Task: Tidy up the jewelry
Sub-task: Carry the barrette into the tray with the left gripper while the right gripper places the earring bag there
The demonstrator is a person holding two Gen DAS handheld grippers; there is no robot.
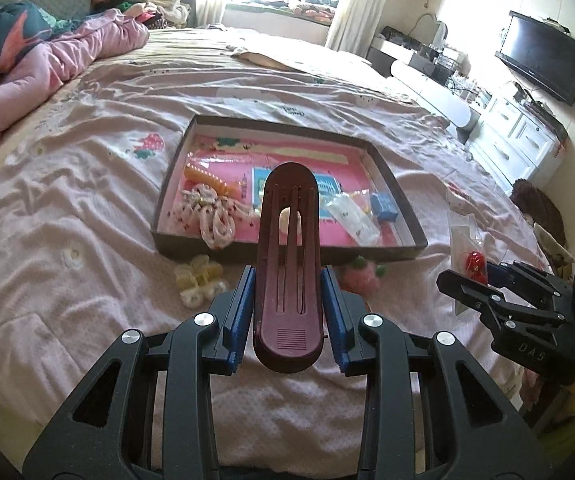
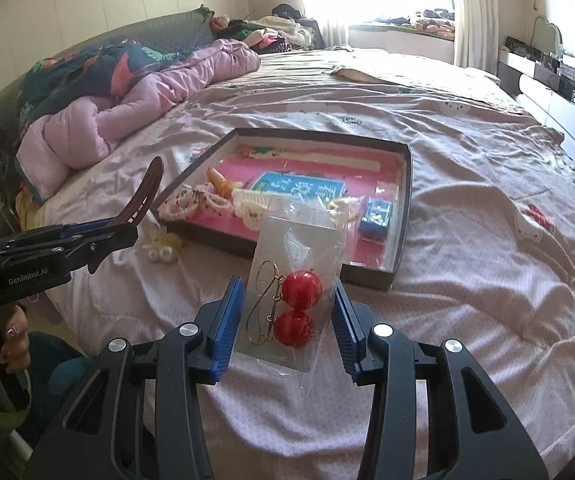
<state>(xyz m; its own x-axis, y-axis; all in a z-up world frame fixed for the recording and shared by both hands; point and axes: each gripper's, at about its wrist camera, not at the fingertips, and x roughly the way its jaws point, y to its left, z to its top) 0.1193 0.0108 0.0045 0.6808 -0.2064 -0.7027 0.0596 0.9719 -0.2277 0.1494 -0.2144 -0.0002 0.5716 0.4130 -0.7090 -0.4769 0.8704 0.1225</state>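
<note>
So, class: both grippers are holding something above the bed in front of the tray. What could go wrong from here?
1. The left gripper pinches only the near end of the long hair clip, so it may pivot or slip.
2. The right gripper grips the slippery plastic packet of red earrings, which may slide out.
3. The tray is already crowded, so either item could land on things inside or catch on its rim.
</note>
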